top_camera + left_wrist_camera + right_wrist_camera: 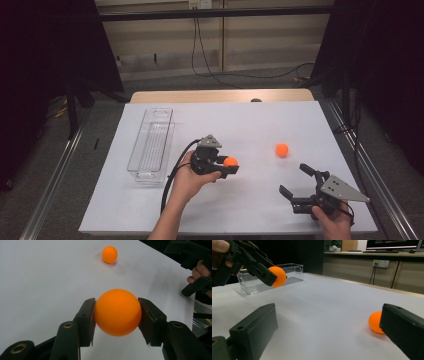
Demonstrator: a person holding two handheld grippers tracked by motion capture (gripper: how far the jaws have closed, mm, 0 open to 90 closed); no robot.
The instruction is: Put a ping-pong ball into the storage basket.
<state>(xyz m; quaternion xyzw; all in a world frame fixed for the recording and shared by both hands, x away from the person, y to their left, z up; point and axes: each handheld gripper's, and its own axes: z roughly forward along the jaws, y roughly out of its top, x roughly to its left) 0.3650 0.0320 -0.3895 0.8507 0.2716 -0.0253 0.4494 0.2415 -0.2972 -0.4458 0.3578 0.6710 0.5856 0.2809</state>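
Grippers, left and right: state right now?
Left gripper: shut on a smooth orange plastic ball, lifted off the white table.
Right gripper: open, holding nothing.

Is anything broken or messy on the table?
No, nothing looks broken or spilled. The clear box sits upright and empty on the white table. One orange ball is held in the left gripper, off the table. The other ball lies loose near the open right gripper.

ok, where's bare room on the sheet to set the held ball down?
Free: the white sheet between the clear bin and the loose ball, and the near strip between both hands. Crowded: around the right tongs and the left tongs.
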